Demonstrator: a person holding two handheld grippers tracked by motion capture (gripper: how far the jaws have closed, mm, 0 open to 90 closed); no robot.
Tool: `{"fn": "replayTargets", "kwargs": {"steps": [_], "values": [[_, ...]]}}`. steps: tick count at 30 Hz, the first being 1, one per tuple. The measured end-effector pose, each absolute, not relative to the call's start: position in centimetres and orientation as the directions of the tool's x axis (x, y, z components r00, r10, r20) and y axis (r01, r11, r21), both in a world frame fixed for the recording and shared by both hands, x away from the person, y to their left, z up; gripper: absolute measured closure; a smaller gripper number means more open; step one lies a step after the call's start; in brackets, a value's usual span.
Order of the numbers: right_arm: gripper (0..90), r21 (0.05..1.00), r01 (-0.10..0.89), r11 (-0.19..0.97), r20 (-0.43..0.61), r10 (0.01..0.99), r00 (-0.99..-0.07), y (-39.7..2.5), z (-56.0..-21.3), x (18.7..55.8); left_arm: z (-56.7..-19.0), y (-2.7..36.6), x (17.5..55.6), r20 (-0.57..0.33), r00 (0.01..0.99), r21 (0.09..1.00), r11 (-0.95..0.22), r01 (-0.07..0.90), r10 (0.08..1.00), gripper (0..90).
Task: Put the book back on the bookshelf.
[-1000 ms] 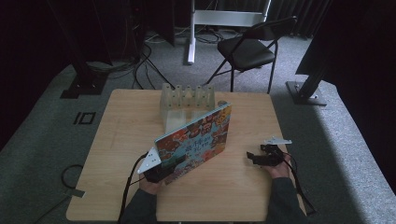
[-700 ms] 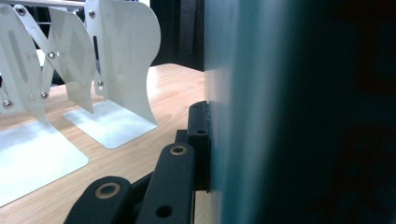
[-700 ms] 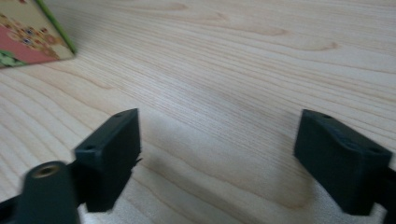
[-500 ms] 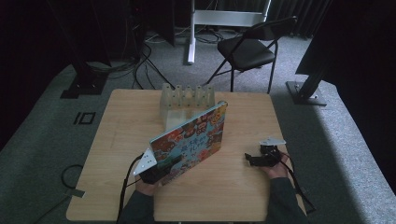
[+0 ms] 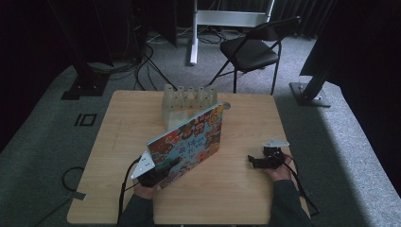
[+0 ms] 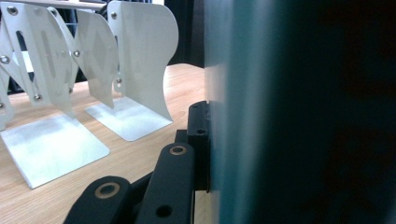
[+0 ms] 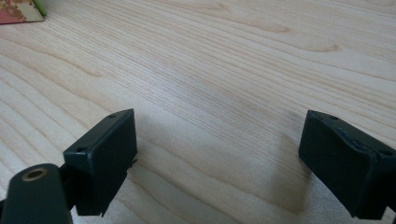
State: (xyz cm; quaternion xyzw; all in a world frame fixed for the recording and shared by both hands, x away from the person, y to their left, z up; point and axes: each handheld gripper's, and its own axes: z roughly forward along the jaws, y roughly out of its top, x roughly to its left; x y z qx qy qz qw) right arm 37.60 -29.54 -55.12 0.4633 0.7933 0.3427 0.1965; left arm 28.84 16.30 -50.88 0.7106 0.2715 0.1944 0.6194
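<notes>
Your left gripper is clamped on the near corner of the picture book, and you hold that book tilted up off the table, its colourful cover facing you. The book sits left of the table's centre and slants from your left hand at about 7 o'clock up toward 1 o'clock, where its far corner ends close to the white bookend rack. From the left gripper view, the book's dark teal cover presses flat against the one jaw you can see, and the rack's white metal plates stand upright on the wood at roughly 10 o'clock, apart from the book.

Your right gripper rests at the table's 4 o'clock, well apart from the book. Its jaws stand wide apart with nothing between them, just bare wood grain below in the right gripper view. A corner of the book peeks in at that view's 11 o'clock.
</notes>
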Motion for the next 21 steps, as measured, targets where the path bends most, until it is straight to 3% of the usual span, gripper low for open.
{"fn": "replayTargets", "kwargs": {"steps": [21], "values": [[11.1,0.726,0.599,0.337,0.006,0.869,-0.495,-29.5,-55.1,37.6,-50.9,17.7,28.3,-0.064,0.739,0.985,-0.074,0.153,0.671,80.6]]}}
